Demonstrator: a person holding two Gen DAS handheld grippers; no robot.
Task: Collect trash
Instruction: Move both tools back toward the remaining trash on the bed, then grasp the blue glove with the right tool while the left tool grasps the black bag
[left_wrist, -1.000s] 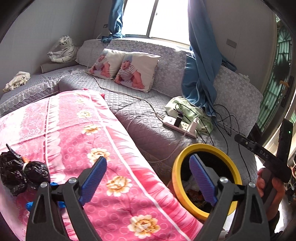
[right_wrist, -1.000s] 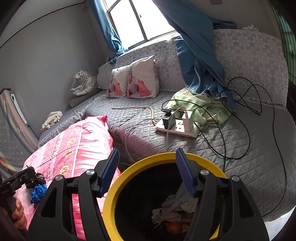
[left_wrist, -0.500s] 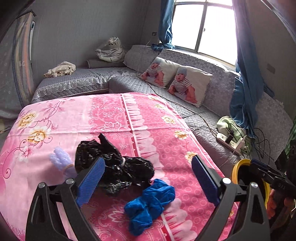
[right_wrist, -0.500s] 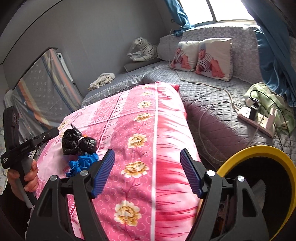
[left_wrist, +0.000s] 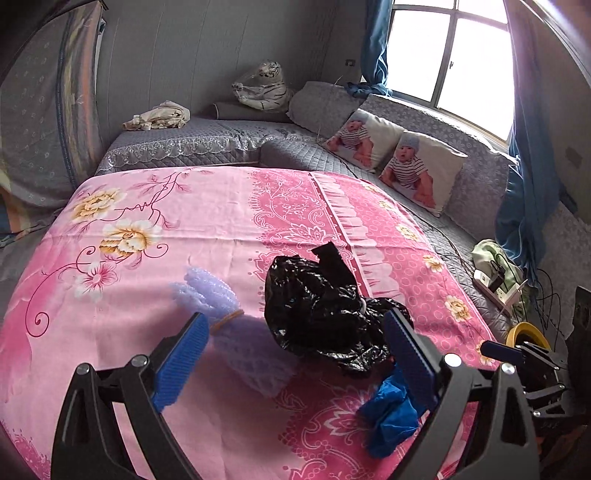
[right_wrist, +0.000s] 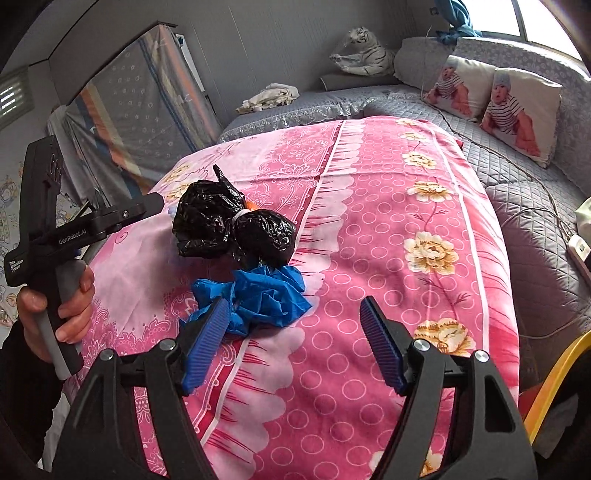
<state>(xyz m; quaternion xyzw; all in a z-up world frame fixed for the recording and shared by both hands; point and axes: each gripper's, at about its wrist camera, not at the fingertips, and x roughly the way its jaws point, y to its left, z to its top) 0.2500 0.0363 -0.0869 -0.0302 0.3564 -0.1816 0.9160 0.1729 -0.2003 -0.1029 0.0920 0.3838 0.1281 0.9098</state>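
Observation:
On the pink floral bedspread (left_wrist: 184, 229) lie a knotted black plastic bag (left_wrist: 321, 306), a pale purple foam net (left_wrist: 221, 306) and a crumpled blue plastic piece (left_wrist: 388, 413). My left gripper (left_wrist: 295, 332) hovers open just short of the black bag and the foam net, nothing between its fingers. In the right wrist view the blue plastic piece (right_wrist: 258, 295) lies just ahead of my open right gripper (right_wrist: 293, 314), close to its left finger, with the black bag (right_wrist: 229, 225) behind it. The left gripper (right_wrist: 155, 203) comes in from the left, held by a hand (right_wrist: 55, 306).
A yellow-rimmed bin (left_wrist: 528, 332) stands off the bed's right side, its rim (right_wrist: 554, 376) at the right wrist view's lower right. A grey quilted sofa (left_wrist: 295, 151) with two printed pillows (left_wrist: 421, 173), a power strip (left_wrist: 495, 288) and cables lies beyond.
Both grippers swung left, away from the yellow bin and over the pink bed. The black bag, foam net and blue plastic now lie close in front of them.

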